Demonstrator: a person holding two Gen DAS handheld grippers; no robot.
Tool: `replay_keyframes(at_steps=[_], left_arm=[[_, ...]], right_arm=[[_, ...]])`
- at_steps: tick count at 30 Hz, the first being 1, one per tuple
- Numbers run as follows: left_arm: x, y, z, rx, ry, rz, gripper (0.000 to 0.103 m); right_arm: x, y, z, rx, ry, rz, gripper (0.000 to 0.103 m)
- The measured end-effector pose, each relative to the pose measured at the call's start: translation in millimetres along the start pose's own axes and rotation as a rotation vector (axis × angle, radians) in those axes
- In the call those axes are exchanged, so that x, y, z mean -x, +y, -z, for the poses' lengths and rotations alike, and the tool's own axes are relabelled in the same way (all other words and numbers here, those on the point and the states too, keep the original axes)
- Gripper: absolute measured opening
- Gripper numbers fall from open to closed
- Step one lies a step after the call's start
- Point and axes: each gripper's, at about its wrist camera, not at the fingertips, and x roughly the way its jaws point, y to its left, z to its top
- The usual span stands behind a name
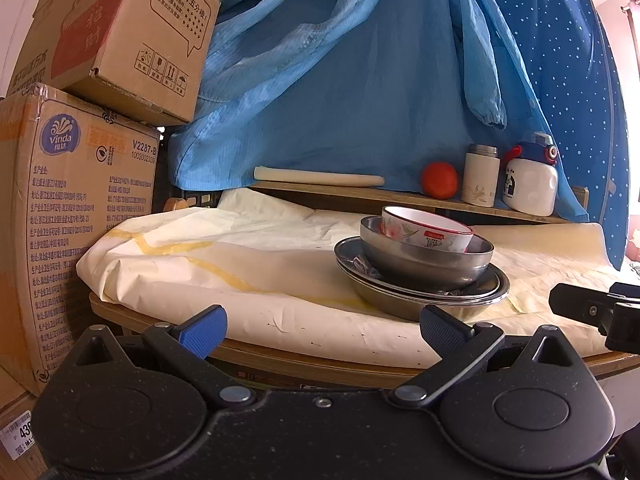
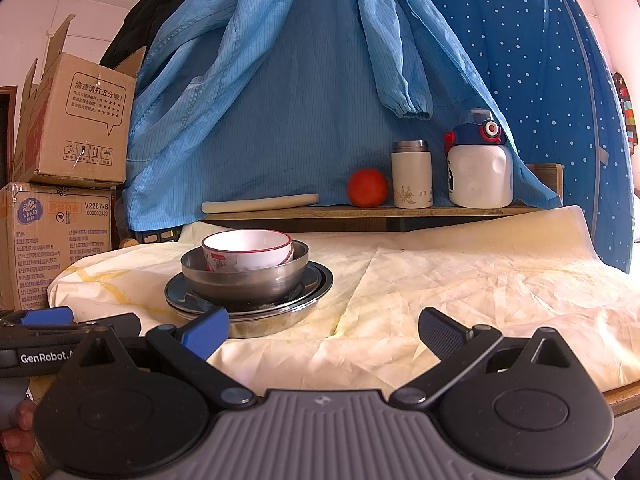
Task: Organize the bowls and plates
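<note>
A stack of dishes stands on the cloth-covered table. A white bowl with a red rim (image 1: pixel 428 227) (image 2: pixel 248 250) sits tilted inside a steel bowl (image 1: pixel 426 262) (image 2: pixel 244 276). Under them lie a dark plate (image 1: pixel 492 280) (image 2: pixel 320 276) and a wider steel bowl (image 1: pixel 400 306) (image 2: pixel 264 322). My left gripper (image 1: pixel 322 326) is open at the near table edge, left of the stack. My right gripper (image 2: pixel 324 330) is open too, with its left fingertip just in front of the stack. Neither holds anything. Each gripper shows at the edge of the other's view.
A low wooden shelf (image 2: pixel 372 211) at the back carries a rolled sheet (image 2: pixel 260 203), an orange ball (image 2: pixel 367 187), a white flask (image 2: pixel 411 175) and a white bottle with a blue lid (image 2: pixel 480 168). Cardboard boxes (image 1: pixel 76 200) stack at the left. Blue garments (image 2: pixel 300 80) hang behind.
</note>
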Motion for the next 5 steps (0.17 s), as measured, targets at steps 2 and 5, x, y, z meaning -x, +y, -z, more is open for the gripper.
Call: replay_keyframes(at_steps=[2, 5], left_arm=[[0.0, -0.1, 0.0, 0.000, 0.000, 0.000, 0.102], [-0.1, -0.3, 0.0, -0.002, 0.001, 0.000, 0.102]], right_arm=[[0.0, 0.0, 0.0, 0.000, -0.001, 0.001, 0.103], [-0.1, -0.1, 0.0, 0.000, 0.000, 0.000, 0.103]])
